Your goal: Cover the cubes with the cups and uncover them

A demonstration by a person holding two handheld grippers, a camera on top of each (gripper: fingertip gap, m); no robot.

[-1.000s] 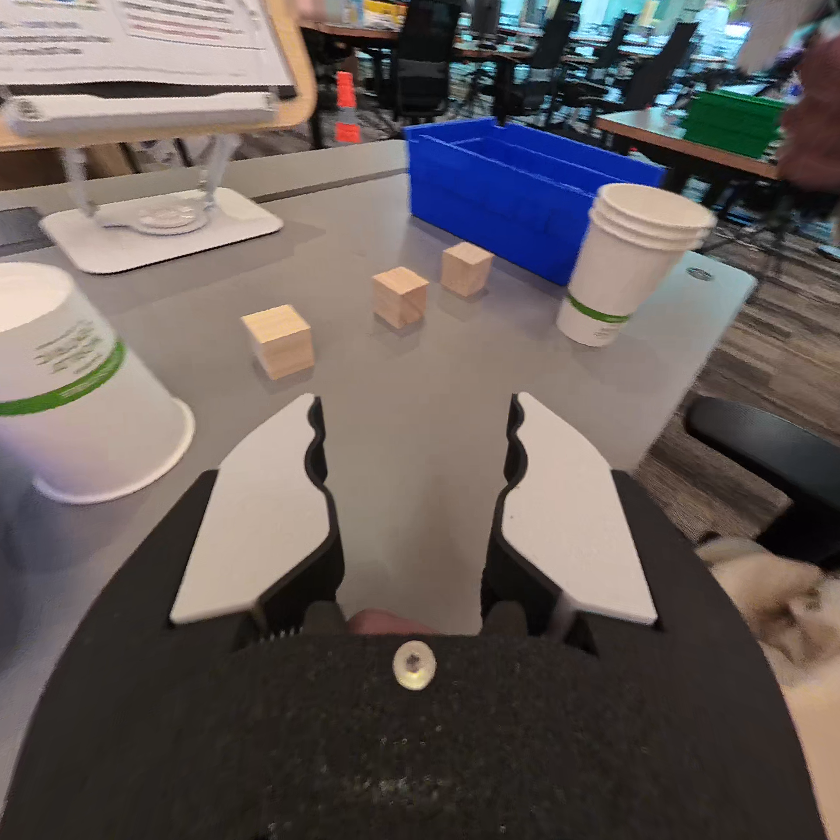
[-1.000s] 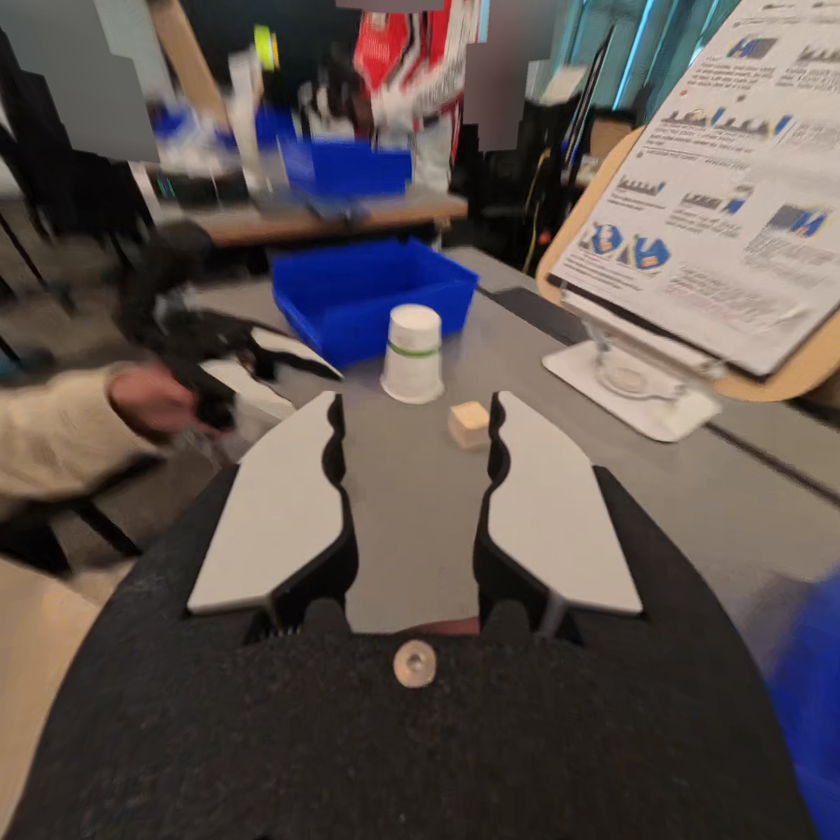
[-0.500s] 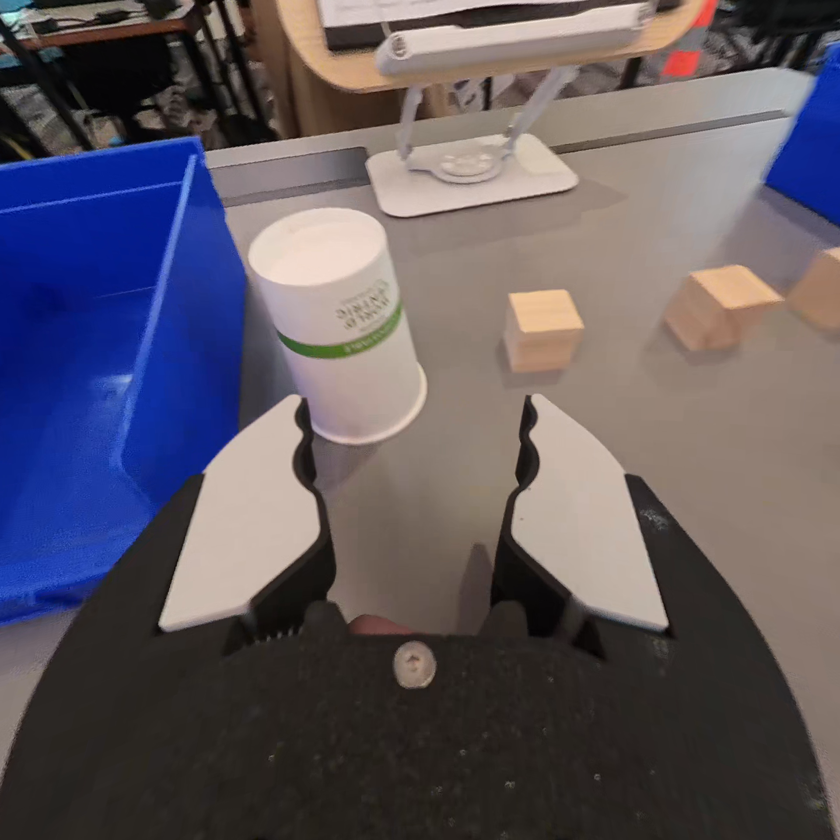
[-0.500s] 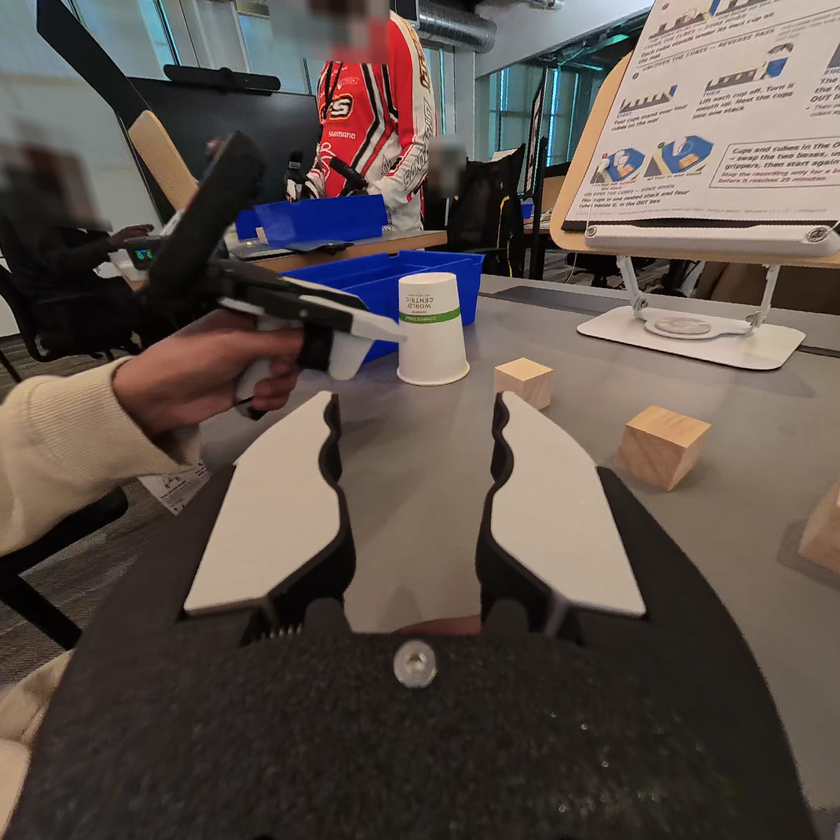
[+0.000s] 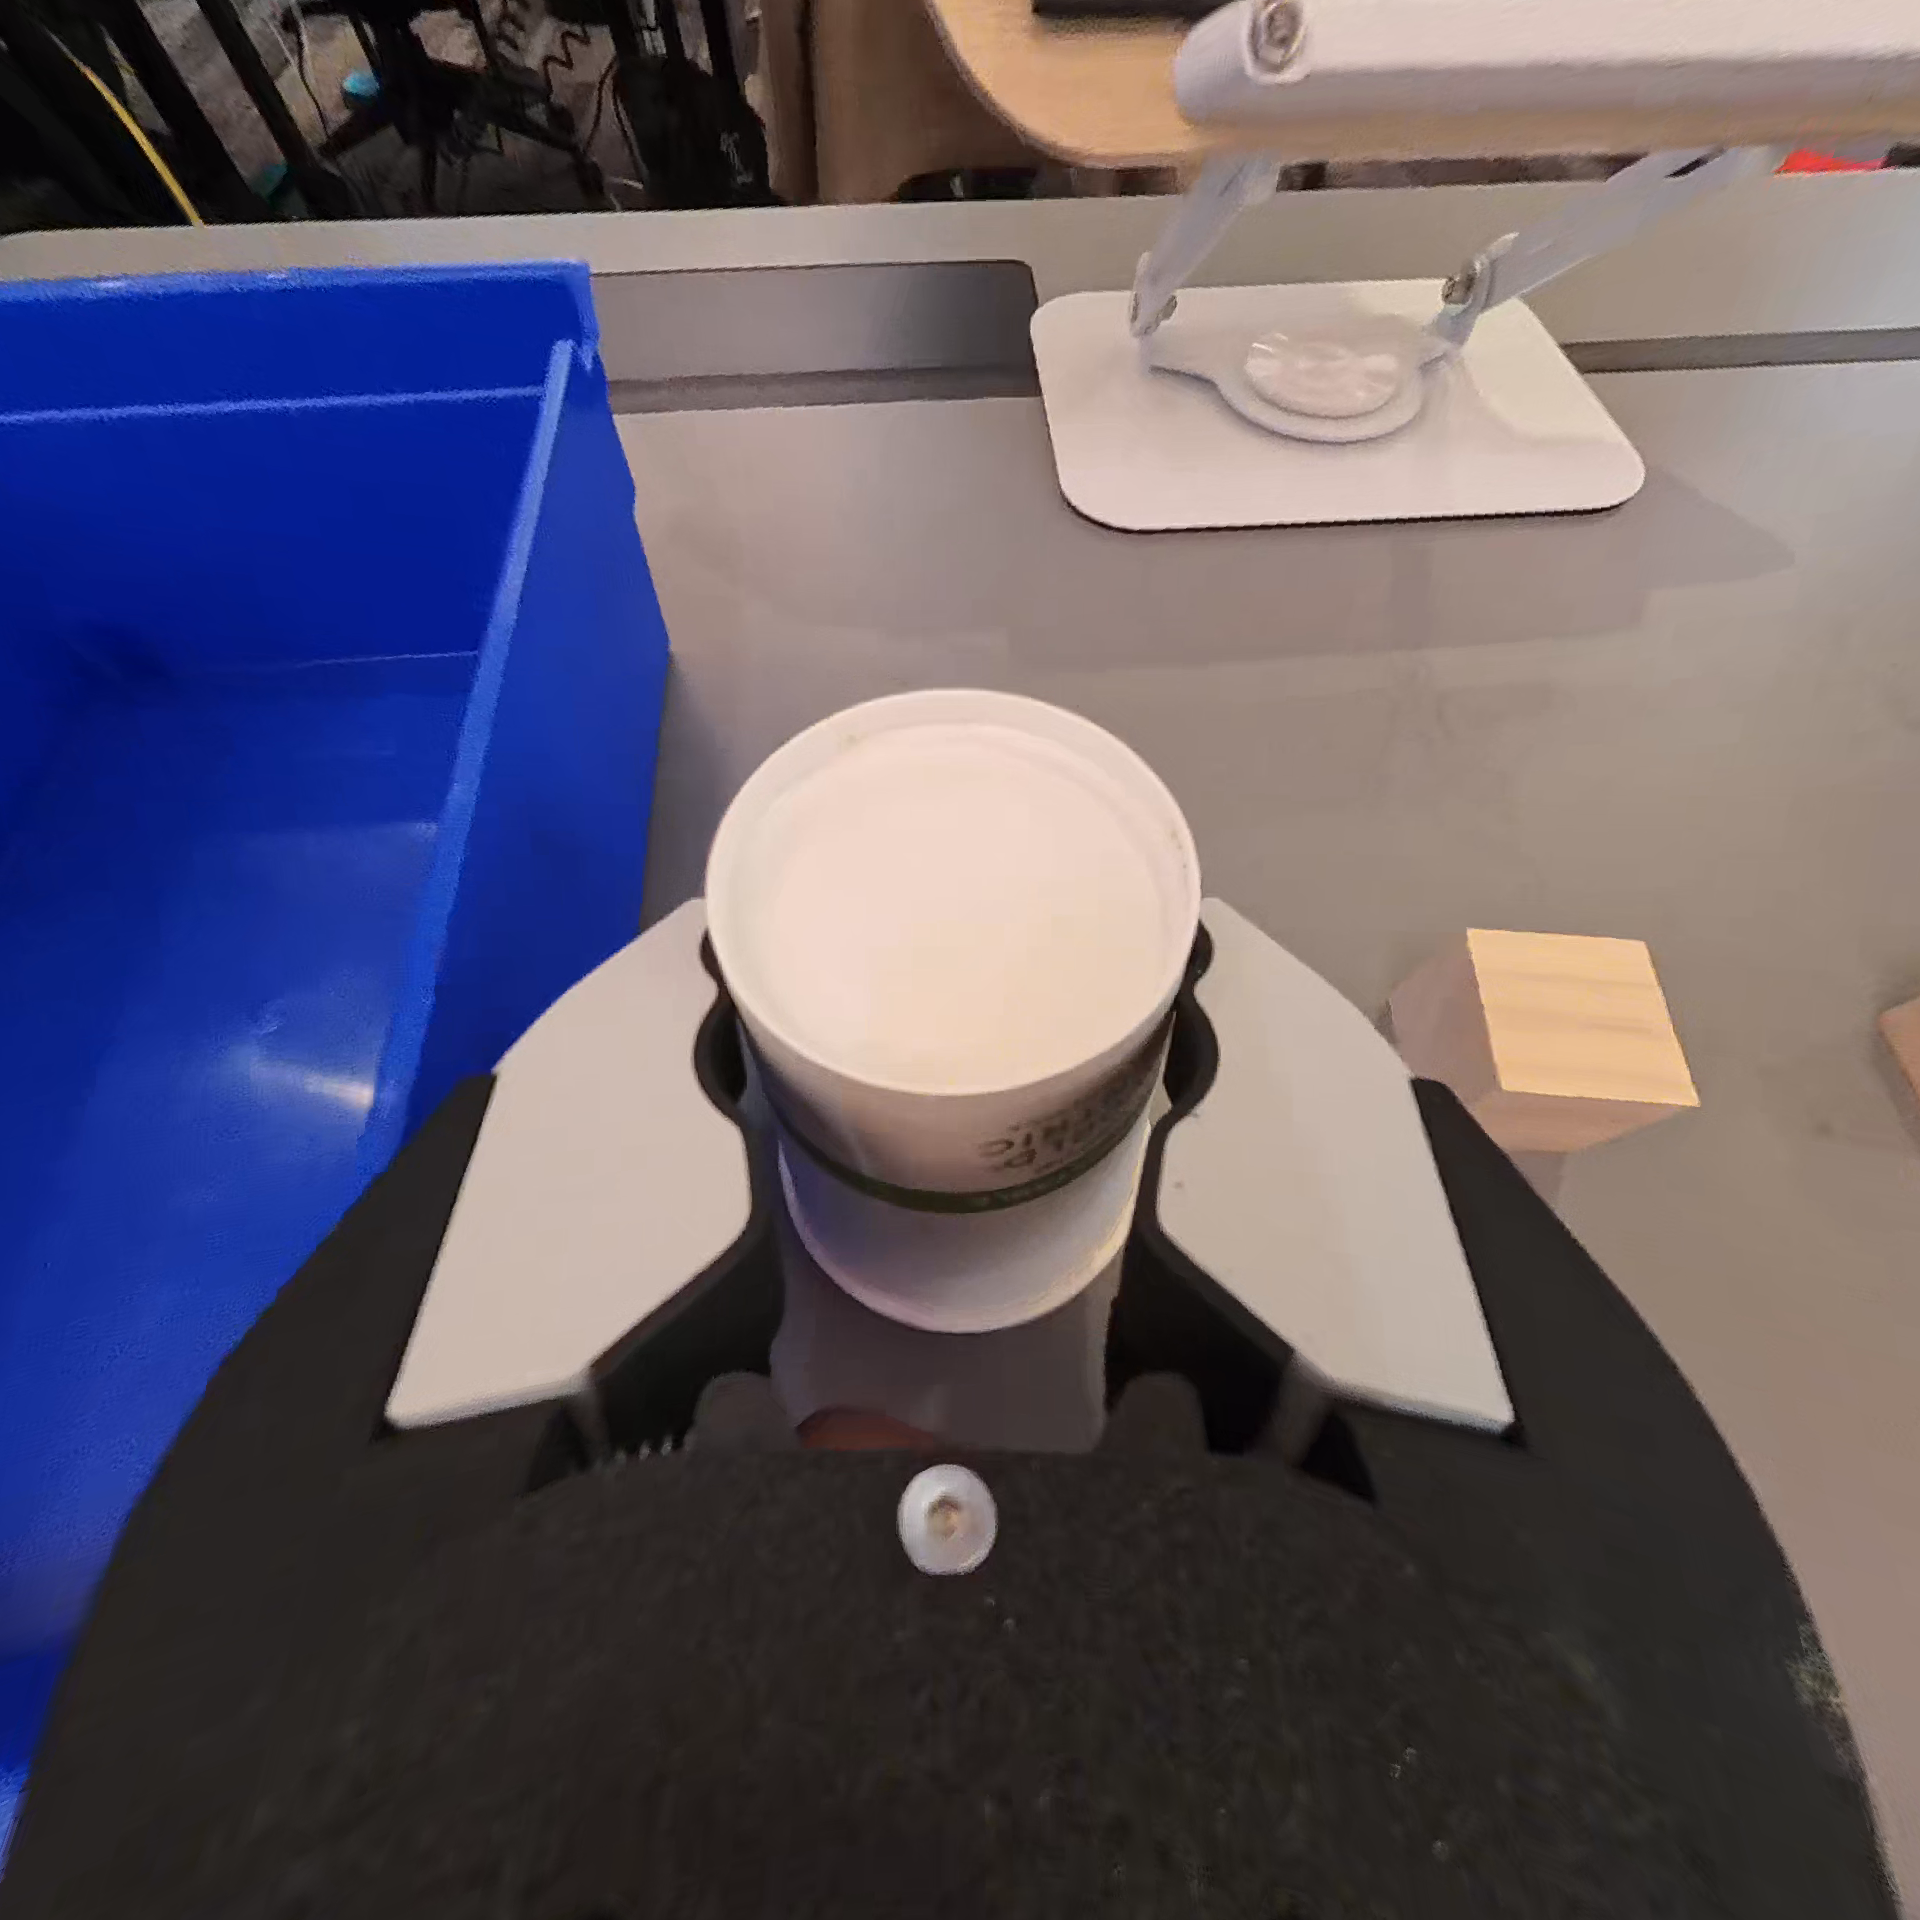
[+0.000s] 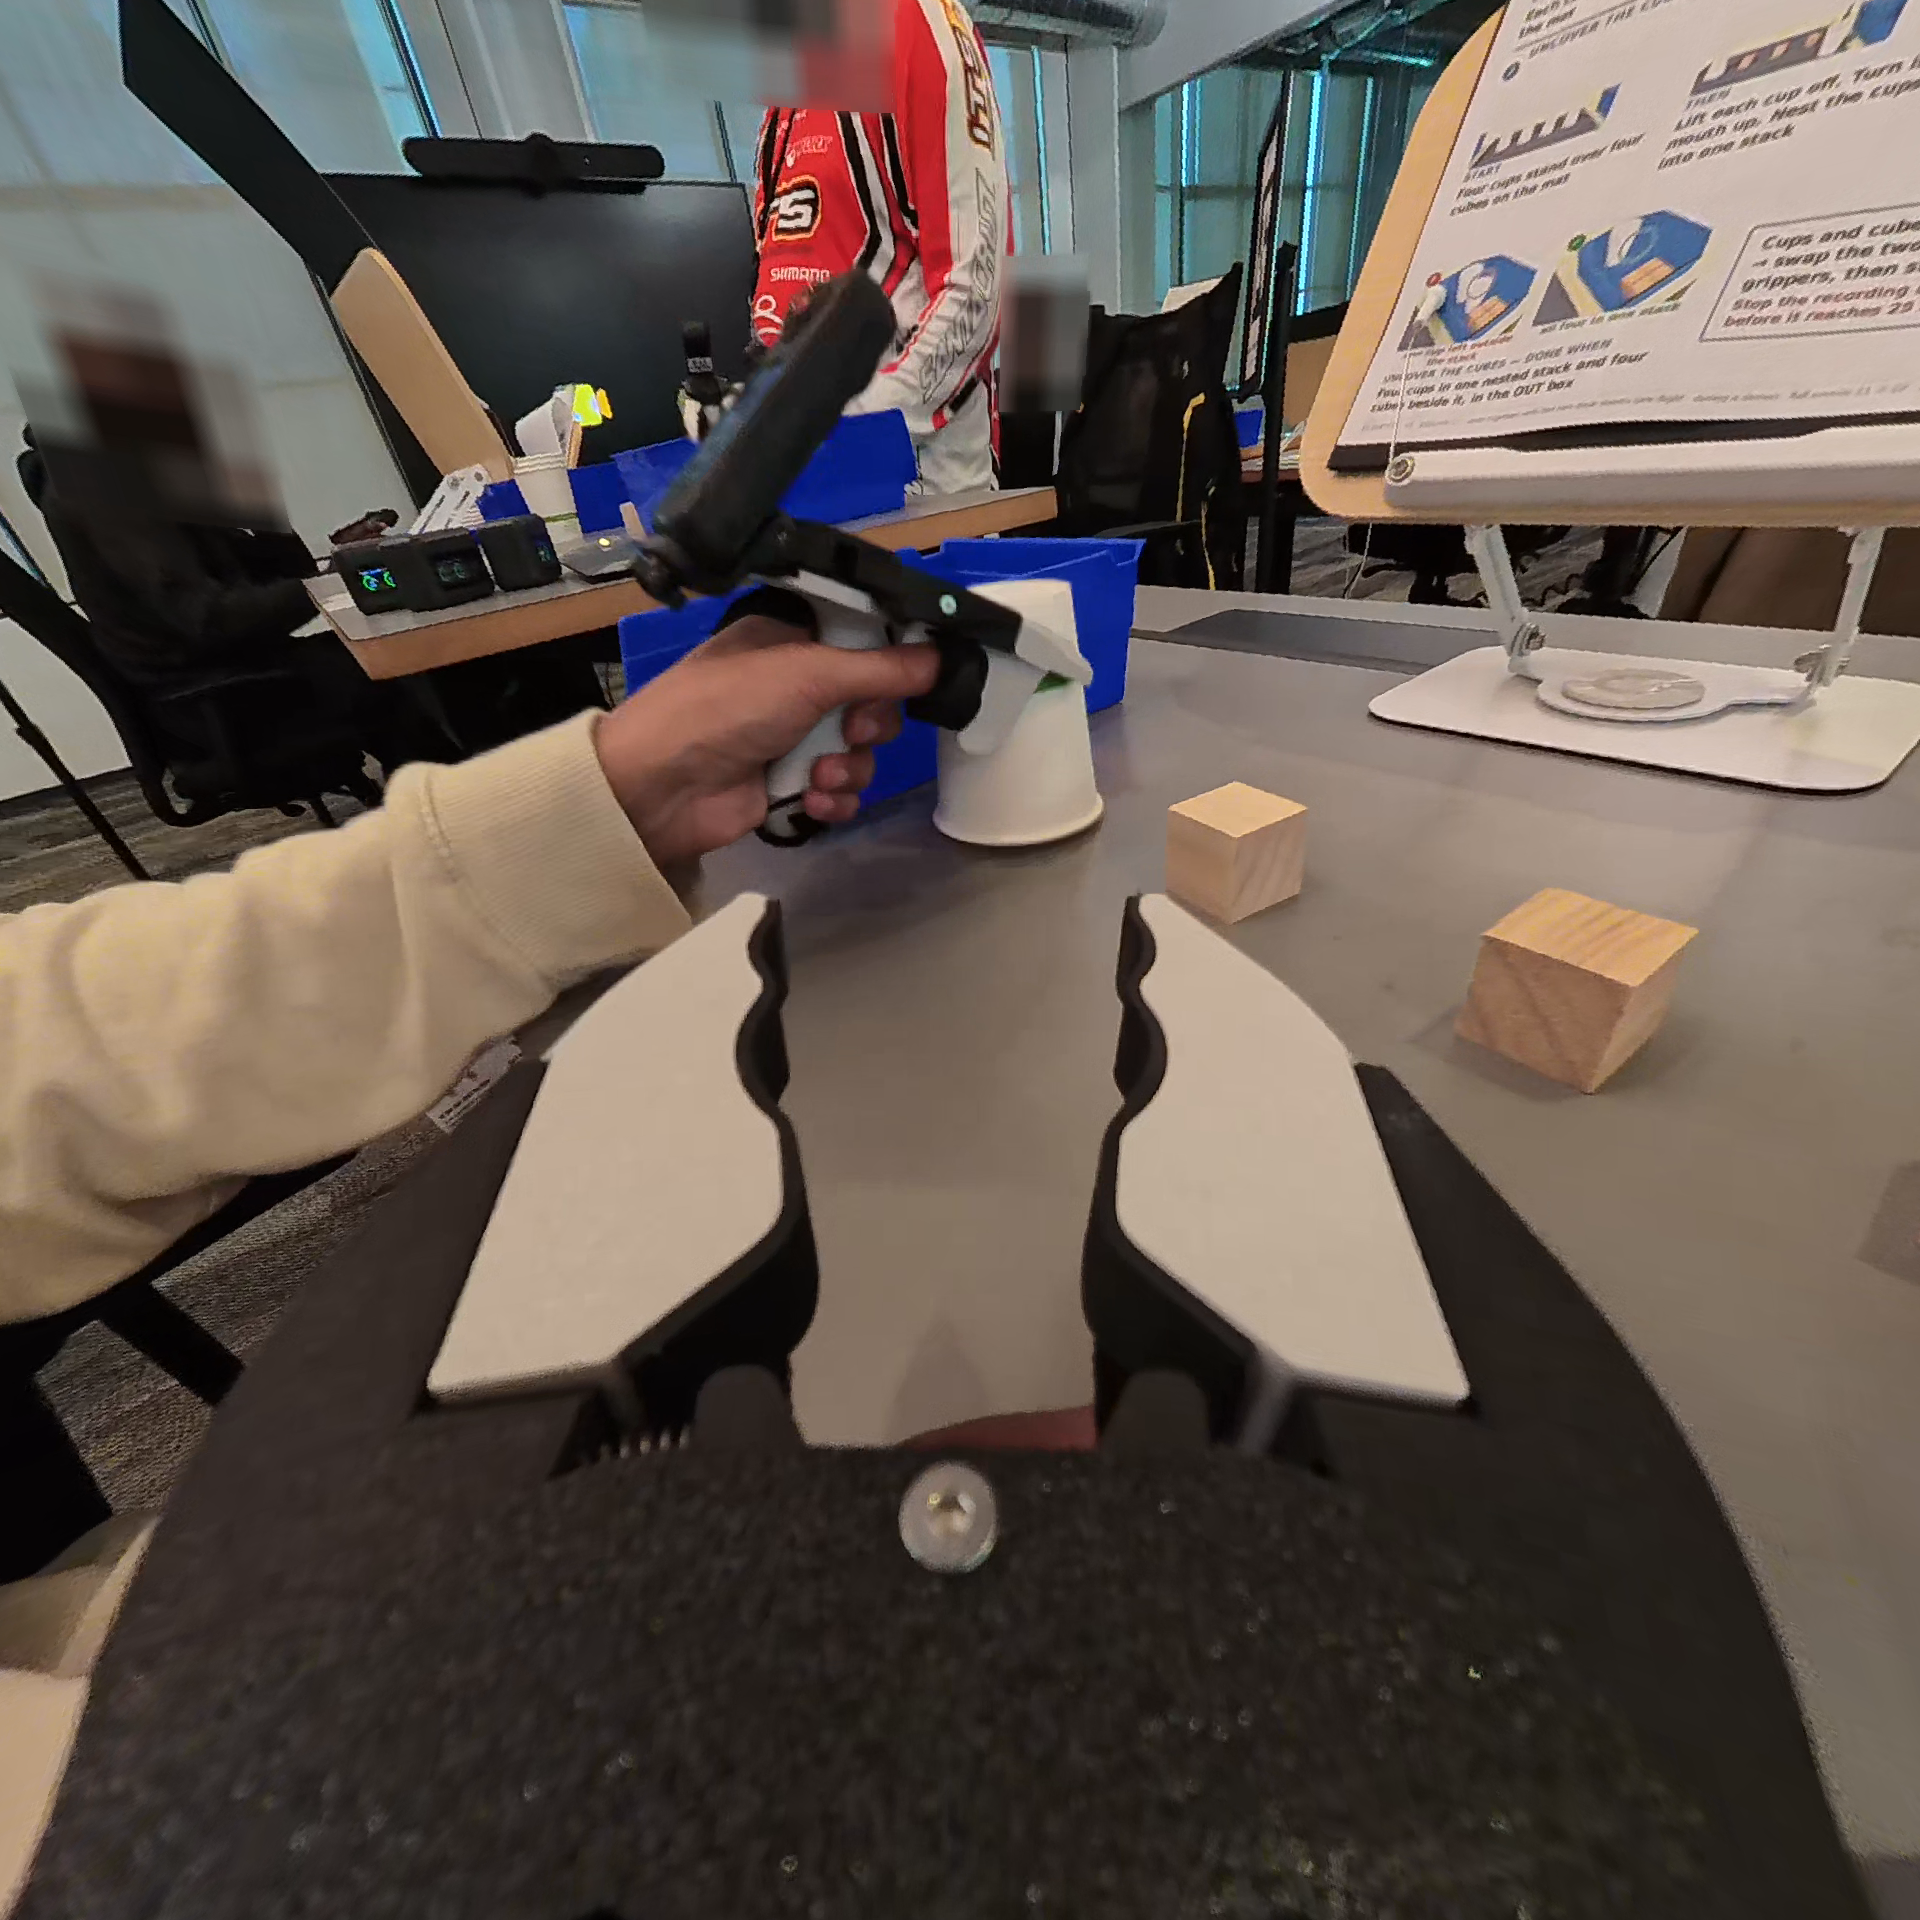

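Left view: gripper (image 5: 951,1023) had its jaws set around one inverted cup (image 5: 951,997) standing on the table (image 5: 1351,727) beside a blue bin (image 5: 260,779); whether they gripped could not be told. One whole cube (image 5: 1548,1034) lay bare.

Right view: gripper (image 6: 951,1049) was wide and empty. Two cubes (image 6: 1234,850) sat uncovered, one cup (image 6: 1023,758) nearby. Covering seemingly not begun.

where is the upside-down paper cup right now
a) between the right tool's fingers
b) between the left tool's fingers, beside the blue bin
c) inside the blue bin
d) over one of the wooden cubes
b: in the left wrist view the inverted paper cup sits between the left tool fingers, which flank its sides, with the blue bin to its left; the right tool is open with nothing between its fingers.
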